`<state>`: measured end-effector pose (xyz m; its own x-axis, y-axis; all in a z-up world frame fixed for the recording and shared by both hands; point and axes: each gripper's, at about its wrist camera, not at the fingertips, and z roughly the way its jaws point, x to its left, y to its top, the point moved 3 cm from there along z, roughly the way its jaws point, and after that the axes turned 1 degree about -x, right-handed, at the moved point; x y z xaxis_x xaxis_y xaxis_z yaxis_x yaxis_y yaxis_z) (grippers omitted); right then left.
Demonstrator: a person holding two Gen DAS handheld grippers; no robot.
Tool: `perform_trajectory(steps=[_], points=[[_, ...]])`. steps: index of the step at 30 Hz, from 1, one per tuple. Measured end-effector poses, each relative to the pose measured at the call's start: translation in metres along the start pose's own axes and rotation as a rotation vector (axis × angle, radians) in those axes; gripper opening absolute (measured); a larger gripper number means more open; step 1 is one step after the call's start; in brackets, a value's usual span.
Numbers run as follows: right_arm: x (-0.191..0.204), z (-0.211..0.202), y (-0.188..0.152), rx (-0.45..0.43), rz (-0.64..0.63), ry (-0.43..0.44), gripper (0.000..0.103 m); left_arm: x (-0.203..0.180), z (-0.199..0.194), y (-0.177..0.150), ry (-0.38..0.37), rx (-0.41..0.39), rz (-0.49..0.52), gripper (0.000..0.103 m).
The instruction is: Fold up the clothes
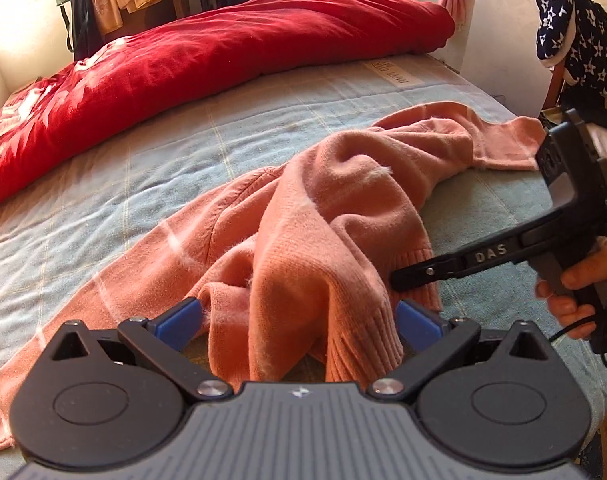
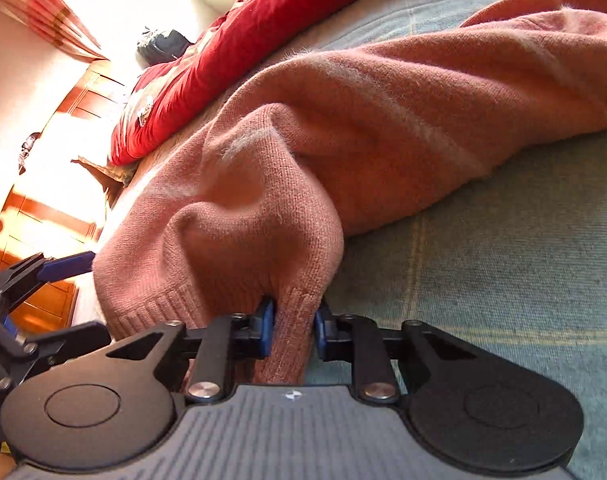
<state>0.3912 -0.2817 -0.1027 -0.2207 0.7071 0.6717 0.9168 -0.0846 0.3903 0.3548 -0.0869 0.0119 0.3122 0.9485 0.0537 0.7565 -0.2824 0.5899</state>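
The right gripper (image 2: 294,322) is clamped on the ribbed hem of a salmon-pink knitted sweater (image 2: 343,128), its blue pads (image 2: 266,326) pressing the band from both sides so that the knit bunches between them. From the left wrist view this same gripper (image 1: 397,280) comes in from the right as a dark tool marked DAS, held in a person's hand (image 1: 571,300), its tip meeting the sweater's (image 1: 303,240) ribbed edge.

The left gripper (image 1: 299,322) stands wide apart, its blue pads (image 1: 179,322) on either side of a hanging fold of the sweater. A thick part of the knit, with a ribbed cuff or hem, drapes down between the fingers, but the pads do not press on it. In the right wrist view the left gripper (image 2: 69,262) shows at the left edge, beside the sweater's ribbed border; its far side is hidden there.

The sweater lies crumpled on a bed (image 1: 103,184) covered with a pale blue checked sheet, one part spread flat toward the left, the rest heaped up in the middle and trailing off to the right. Behind it, along the far side of the bed, lies a bulky red quilt (image 1: 223,52). A dark star-patterned cloth (image 1: 571,36) hangs at the right, well apart from the bed.
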Motion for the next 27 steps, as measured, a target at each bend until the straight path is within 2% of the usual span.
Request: perform_trajectory(steps=[8, 14, 21, 27], points=[[0.034, -0.049, -0.016, 0.051, -0.058, 0.02, 0.017, -0.006, 0.002, 0.004, -0.02, 0.004, -0.009, 0.102], [0.046, -0.083, -0.028, 0.141, -0.078, -0.005, 0.017, -0.004, 0.003, -0.001, -0.028, 0.039, -0.015, 0.102], [0.067, -0.11, -0.056, 0.327, -0.108, -0.037, 0.017, -0.005, 0.003, -0.011, -0.04, 0.072, 0.01, 0.102], [0.059, -0.121, -0.068, 0.441, -0.1, -0.129, 0.016, -0.002, 0.008, -0.022, -0.056, 0.111, 0.01, 0.102]])
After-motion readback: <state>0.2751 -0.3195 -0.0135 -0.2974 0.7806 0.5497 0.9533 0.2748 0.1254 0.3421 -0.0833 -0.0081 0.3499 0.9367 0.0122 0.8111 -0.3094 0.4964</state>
